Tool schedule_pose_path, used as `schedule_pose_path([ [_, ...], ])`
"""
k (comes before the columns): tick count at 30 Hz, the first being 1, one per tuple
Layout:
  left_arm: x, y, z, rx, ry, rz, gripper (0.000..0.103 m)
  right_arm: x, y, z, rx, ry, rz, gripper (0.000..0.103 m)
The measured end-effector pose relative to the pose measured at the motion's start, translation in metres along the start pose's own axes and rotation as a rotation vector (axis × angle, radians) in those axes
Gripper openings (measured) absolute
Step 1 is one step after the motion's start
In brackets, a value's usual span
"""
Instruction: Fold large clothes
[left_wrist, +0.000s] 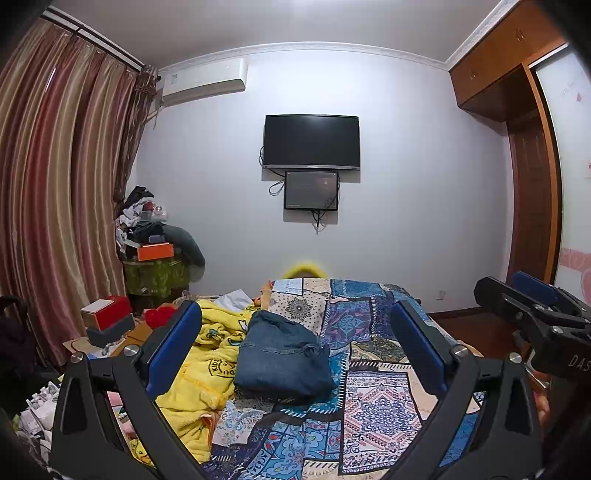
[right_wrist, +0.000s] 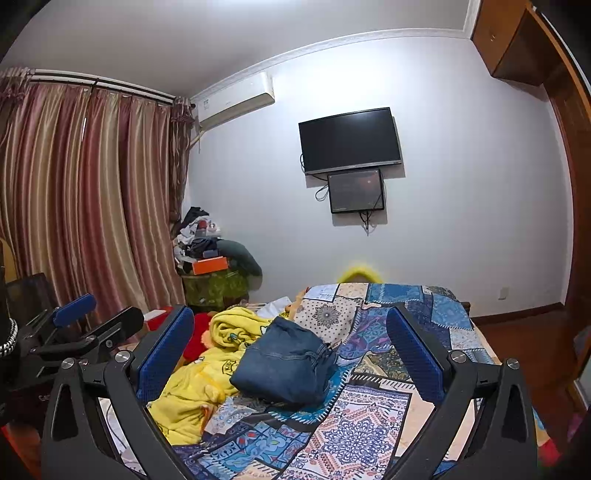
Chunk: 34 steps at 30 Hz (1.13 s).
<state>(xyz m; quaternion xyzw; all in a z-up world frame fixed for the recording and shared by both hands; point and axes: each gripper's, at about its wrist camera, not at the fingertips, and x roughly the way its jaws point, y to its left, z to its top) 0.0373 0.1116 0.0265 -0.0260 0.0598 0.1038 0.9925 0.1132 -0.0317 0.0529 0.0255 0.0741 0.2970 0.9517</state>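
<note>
A pair of blue jeans (left_wrist: 282, 356) lies folded into a compact bundle on the patchwork bedspread (left_wrist: 376, 413); it also shows in the right wrist view (right_wrist: 286, 363). A crumpled yellow garment (left_wrist: 205, 363) lies just left of it, touching it, also seen in the right wrist view (right_wrist: 201, 384). My left gripper (left_wrist: 295, 347) is open and empty, held above the bed with the jeans between its fingers in view. My right gripper (right_wrist: 290, 350) is open and empty, likewise back from the jeans. The right gripper shows at the right edge of the left wrist view (left_wrist: 535, 314).
A cluttered stand (left_wrist: 155, 254) with piled clothes and an orange box sits in the far left corner by the striped curtains (left_wrist: 55, 206). Boxes (left_wrist: 107, 317) and a red plush lie left of the bed. A TV (left_wrist: 312, 142) hangs on the far wall. A wooden wardrobe (left_wrist: 535, 166) stands right.
</note>
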Motion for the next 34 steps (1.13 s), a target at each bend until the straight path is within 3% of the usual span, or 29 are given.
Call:
schedule_pose_path([
  [16,0.007,0.0,-0.001,-0.013,0.038,-0.067,0.103,0.003,-0.001,-0.001,-0.003,0.021,-0.01,0.103],
  [34,0.015,0.002,-0.006,-0.004,0.061,-0.075,0.103,0.01,-0.004,-0.004,0.008,0.05,-0.023,0.103],
])
